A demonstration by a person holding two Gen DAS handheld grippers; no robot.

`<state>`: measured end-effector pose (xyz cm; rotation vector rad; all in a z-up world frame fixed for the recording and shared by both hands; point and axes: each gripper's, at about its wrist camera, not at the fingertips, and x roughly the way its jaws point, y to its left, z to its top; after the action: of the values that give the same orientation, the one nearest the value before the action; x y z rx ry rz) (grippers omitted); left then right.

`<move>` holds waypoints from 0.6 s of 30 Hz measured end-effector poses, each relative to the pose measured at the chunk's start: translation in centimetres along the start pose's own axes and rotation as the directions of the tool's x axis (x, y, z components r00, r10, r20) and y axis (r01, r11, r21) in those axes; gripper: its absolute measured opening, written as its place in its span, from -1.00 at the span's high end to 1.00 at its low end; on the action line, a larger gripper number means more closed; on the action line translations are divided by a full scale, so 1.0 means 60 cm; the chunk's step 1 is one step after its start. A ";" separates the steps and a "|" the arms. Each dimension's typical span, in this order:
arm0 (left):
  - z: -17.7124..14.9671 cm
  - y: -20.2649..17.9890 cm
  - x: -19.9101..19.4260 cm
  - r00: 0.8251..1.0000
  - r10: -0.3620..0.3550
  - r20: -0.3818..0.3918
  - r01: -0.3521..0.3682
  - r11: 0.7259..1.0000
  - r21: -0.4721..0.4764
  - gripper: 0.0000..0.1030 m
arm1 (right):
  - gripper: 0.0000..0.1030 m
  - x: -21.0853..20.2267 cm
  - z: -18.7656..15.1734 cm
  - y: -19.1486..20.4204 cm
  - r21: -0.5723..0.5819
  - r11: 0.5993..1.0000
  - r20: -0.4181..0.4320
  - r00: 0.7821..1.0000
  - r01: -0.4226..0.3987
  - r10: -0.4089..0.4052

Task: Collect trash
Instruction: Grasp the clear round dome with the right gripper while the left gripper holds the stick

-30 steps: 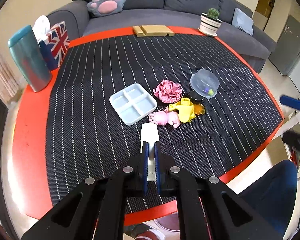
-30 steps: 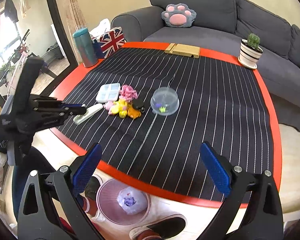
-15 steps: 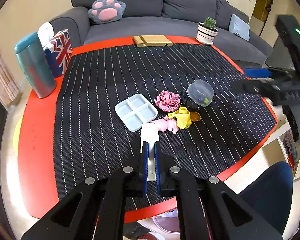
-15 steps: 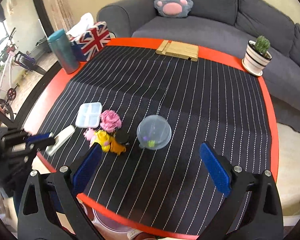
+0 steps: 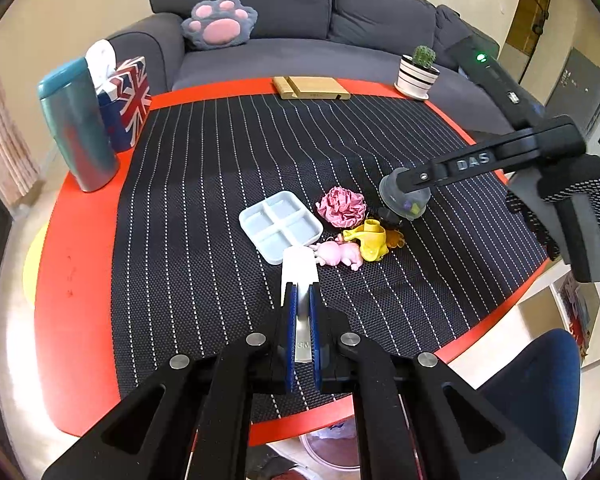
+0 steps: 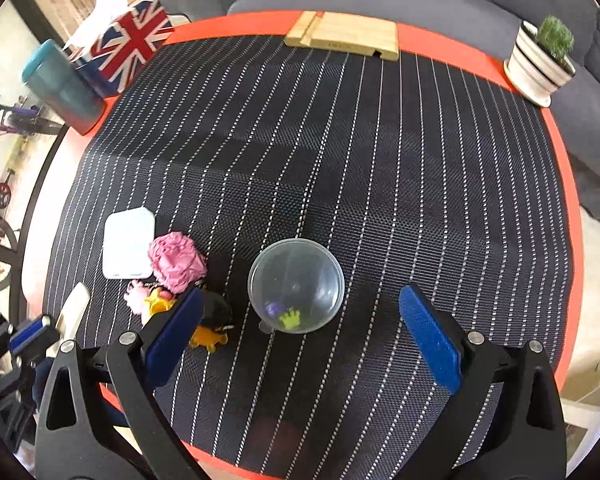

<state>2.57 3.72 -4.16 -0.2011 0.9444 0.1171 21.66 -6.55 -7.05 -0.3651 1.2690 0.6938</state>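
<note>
Clear dome [image 6: 296,286] is now sitting between right gripper [image 6: 300,332]'s spread jaws after its swing in; grab looks imminent. Left gripper [image 5: 300,320] is still pinching white strip [image 5: 299,270].

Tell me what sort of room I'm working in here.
Most likely a home living room: a grey sofa with a paw-shaped cushion stands behind the round red table, and a Union Jack tissue box and potted cactus stand on it.

Home living room, grey sofa [image 5: 300,52], paw cushion [image 5: 219,23], potted cactus [image 5: 419,70]
</note>
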 end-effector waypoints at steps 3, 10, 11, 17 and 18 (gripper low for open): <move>-0.001 0.001 0.000 1.000 -0.002 0.000 0.002 1.000 -0.002 0.89 | -0.56 0.017 0.002 0.000 0.010 1.000 -0.022 1.000 0.001 0.000; -0.002 0.003 0.002 1.000 -0.006 0.001 0.006 1.000 -0.003 0.89 | -0.05 0.027 0.000 0.002 0.010 1.000 -0.020 1.000 -0.014 0.014; -0.003 0.003 0.002 1.000 -0.005 0.001 0.005 1.000 -0.002 0.89 | -0.05 0.025 -0.001 0.002 0.008 1.000 -0.015 1.000 -0.015 0.015; -0.003 -0.001 0.003 1.000 -0.006 0.006 0.006 1.000 0.004 0.89 | -0.05 0.001 -0.010 -0.003 0.000 1.000 0.039 0.999 -0.022 0.022; -0.002 -0.002 0.003 1.000 -0.005 0.006 0.005 1.000 0.005 0.89 | -0.05 -0.005 -0.013 -0.002 -0.004 1.000 0.049 0.998 -0.027 0.027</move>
<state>2.58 3.56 -4.38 -0.1987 0.9382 0.1106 21.13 -7.23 -7.00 -0.3323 1.2280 0.7237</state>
